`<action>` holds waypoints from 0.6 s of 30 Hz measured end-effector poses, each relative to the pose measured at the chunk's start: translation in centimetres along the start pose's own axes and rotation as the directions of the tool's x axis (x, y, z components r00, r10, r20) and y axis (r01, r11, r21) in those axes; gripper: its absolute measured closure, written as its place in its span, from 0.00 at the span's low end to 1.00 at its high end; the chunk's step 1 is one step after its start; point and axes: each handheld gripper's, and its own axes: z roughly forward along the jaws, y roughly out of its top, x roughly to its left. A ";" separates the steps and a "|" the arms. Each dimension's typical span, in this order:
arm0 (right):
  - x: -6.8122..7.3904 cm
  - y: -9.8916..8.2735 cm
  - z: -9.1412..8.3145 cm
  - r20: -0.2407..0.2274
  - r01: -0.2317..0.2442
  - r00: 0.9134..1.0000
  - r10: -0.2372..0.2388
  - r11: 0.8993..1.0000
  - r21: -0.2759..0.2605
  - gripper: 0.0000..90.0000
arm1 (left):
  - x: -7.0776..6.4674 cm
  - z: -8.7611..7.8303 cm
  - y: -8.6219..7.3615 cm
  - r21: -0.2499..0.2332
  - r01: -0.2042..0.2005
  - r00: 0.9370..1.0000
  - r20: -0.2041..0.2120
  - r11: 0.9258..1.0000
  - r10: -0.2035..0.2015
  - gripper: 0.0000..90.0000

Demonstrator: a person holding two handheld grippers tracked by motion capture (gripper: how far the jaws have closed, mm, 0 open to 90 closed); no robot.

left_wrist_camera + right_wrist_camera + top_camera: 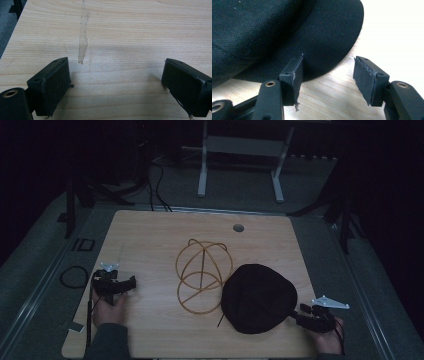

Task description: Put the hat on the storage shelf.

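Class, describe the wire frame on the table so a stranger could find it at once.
Start at the wooden table and go to its middle. There stands a wire frame of thin tan hoops crossing into a rounded cage, just left of the black cap. You can see through it, while the cap is solid dark cloth.

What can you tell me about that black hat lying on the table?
The black hat is a soft cap of woven-looking dark cloth with a rounded crown and a short stiff brim. It lies flat on the wooden table, near its front right, beside a wire frame. The right gripper sits at the brim's edge, jaws open, not clamped on it.
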 end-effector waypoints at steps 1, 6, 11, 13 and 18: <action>0.0 0.0 0.0 0.001 0.001 1.000 -0.001 1.000 0.000 0.45 | -0.1 0.0 0.0 -0.002 0.004 1.000 -0.001 1.000 -0.004 0.09; 0.0 0.1 0.0 -0.020 -0.002 1.000 0.002 1.000 0.007 0.44 | -0.5 -0.2 -0.2 -0.014 -0.012 1.000 0.017 1.000 0.012 0.17; 0.1 0.3 0.0 -0.047 -0.006 0.999 0.007 1.000 0.021 0.45 | -0.5 -0.2 -0.2 -0.014 -0.020 1.000 0.020 1.000 0.020 0.16; 0.1 0.3 0.0 -0.044 0.004 0.999 -0.002 1.000 0.029 0.45 | -0.5 -0.2 -0.2 -0.014 -0.022 1.000 0.022 1.000 0.022 0.16; 0.4 0.7 -0.3 -0.040 0.064 0.997 -0.061 0.995 0.071 0.46 | -0.6 -0.2 -0.2 -0.014 -0.022 0.999 0.024 1.000 0.022 0.16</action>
